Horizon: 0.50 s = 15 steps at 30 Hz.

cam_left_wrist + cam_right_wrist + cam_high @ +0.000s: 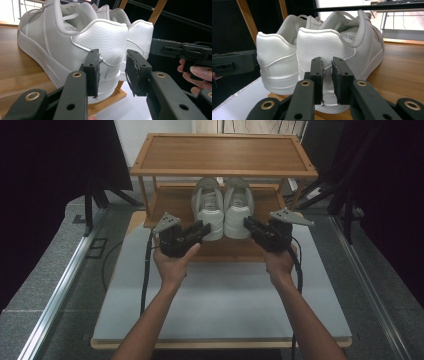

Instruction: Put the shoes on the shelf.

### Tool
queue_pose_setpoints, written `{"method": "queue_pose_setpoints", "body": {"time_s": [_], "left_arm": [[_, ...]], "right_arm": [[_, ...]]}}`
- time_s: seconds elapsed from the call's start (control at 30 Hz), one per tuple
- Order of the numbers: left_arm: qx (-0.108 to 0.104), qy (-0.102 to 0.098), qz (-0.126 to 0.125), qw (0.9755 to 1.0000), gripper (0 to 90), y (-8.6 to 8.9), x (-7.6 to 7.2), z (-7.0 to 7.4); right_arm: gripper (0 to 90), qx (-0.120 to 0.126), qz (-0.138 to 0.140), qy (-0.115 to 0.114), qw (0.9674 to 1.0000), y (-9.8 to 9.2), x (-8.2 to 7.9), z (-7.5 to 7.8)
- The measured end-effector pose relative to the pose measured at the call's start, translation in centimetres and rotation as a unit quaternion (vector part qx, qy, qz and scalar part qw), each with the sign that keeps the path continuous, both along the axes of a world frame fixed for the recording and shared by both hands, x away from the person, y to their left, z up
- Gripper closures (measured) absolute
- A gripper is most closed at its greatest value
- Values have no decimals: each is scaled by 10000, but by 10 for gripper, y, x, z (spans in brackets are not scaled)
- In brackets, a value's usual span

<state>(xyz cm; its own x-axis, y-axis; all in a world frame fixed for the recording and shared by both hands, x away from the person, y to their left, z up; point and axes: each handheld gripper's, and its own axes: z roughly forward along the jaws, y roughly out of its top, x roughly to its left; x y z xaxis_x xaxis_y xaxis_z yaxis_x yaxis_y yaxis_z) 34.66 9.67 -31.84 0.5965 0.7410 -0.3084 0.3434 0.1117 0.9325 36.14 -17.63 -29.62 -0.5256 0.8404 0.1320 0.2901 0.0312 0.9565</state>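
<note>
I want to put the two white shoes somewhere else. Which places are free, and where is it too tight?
The top shelf is bare from rail to rail. The white board between the rack and the near edge is bare beside the forearms. The lower shelf has free wood on both sides of the shoes. It is tight at the heels, where the left gripper and right gripper meet.

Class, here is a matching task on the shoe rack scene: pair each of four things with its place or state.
Things:
1. left white leather sneaker
2. right white leather sneaker
3. two-tier wooden shoe rack
4. white board tabletop

Places or states:
A. stands on the table, beyond both hands
B. its heel sits between the left gripper fingers
C. lies under the person's forearms
D. its heel tab is pinched by the right gripper fingers

Pairs: 1-B, 2-D, 3-A, 4-C
</note>
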Motion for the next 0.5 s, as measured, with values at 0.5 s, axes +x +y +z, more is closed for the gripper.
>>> {"method": "queue_pose_setpoints", "body": {"time_s": [0.5], "left_arm": [[-2, -39, 339, 9994, 625, 3, 7, -4]], "right_arm": [[791, 116, 28, 39, 9999, -3, 0, -3]]}}
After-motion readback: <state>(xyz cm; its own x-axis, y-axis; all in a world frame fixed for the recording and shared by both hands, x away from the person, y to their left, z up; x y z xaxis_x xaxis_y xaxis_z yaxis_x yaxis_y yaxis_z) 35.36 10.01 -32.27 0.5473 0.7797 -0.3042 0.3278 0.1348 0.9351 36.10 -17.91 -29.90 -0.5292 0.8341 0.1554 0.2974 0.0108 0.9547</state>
